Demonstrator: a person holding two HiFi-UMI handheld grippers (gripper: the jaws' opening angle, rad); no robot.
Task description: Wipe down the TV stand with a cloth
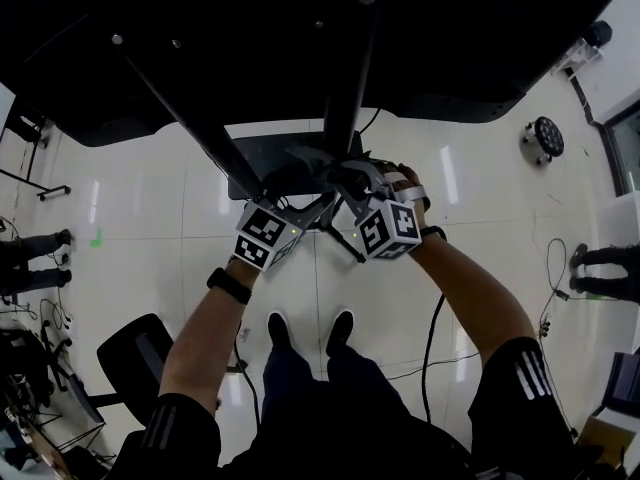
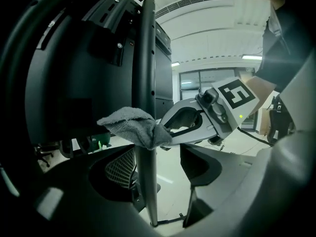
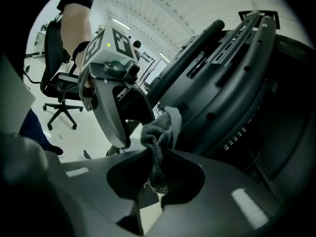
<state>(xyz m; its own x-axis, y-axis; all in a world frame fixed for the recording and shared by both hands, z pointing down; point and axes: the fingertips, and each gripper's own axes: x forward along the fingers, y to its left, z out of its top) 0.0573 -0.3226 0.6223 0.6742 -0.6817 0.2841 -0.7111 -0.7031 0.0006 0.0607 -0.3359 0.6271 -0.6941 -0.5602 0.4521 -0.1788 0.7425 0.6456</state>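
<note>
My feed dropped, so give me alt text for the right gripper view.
The right gripper is shut on a grey cloth, holding it against the black TV stand. The left gripper sits close on the left; an office chair stands behind.

The cloth (image 3: 165, 125) is grey, the TV stand (image 2: 146, 58) black, the floor (image 1: 150, 198) white.

We stand on a glossy pale tiled floor (image 1: 480, 198) that mirrors the ceiling lights, with a black cable (image 1: 430, 338) trailing across it. A black office chair (image 3: 63, 85) sits on castors nearby. Overhead we see a white ribbed ceiling (image 2: 207, 28) with strip lights, and glass-panelled doors (image 2: 190, 85) beyond.
</note>
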